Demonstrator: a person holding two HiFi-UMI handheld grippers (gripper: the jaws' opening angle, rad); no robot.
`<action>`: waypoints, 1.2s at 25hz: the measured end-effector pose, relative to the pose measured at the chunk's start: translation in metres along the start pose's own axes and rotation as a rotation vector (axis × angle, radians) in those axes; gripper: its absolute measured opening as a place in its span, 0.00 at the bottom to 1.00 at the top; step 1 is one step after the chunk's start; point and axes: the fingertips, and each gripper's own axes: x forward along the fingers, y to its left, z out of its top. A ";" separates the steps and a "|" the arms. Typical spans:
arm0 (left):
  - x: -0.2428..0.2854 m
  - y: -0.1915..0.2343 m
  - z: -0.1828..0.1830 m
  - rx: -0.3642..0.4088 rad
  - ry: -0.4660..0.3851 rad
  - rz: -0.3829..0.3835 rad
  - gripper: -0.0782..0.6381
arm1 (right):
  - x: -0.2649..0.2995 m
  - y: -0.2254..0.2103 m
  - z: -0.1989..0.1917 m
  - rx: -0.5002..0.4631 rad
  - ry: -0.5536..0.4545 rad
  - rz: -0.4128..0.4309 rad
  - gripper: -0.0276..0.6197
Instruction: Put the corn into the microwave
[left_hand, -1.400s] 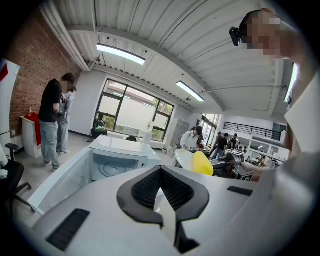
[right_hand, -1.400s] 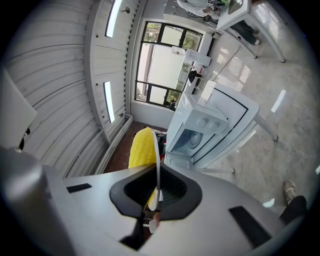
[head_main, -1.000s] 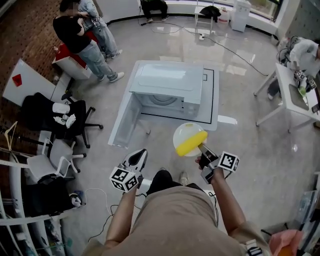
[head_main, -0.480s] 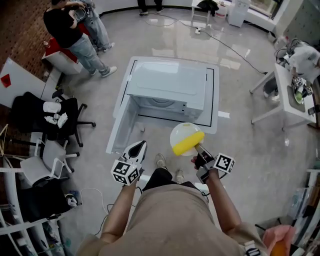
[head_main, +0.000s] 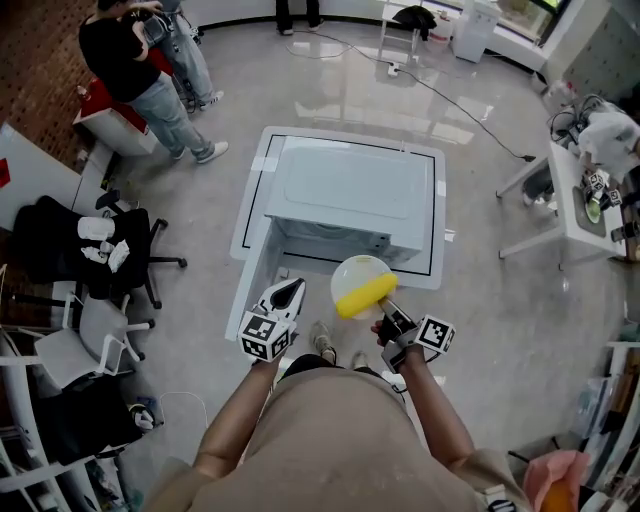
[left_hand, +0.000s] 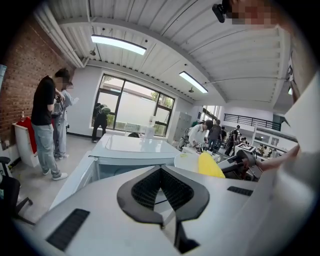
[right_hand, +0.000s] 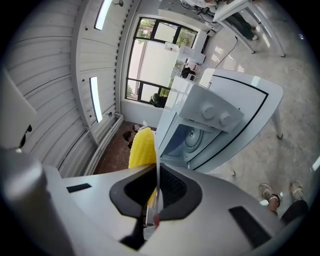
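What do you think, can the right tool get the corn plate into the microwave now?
Probably yes: the door hangs open to the left, the cavity faces the right tool, and nothing stands between.

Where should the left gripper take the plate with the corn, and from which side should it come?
Probably the plate's bare far-left rim, opposite the right gripper's pinch, coming level from the left: the rim is thin, and the corn covers the near side.
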 end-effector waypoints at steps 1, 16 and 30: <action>0.005 0.006 -0.001 -0.001 0.005 -0.004 0.11 | 0.005 -0.006 -0.001 -0.017 0.001 -0.021 0.07; 0.036 0.044 -0.016 -0.008 0.051 -0.068 0.11 | 0.074 -0.052 -0.009 0.032 -0.057 -0.046 0.07; 0.069 0.059 -0.032 -0.030 0.106 -0.018 0.11 | 0.132 -0.113 0.000 0.053 -0.065 -0.049 0.07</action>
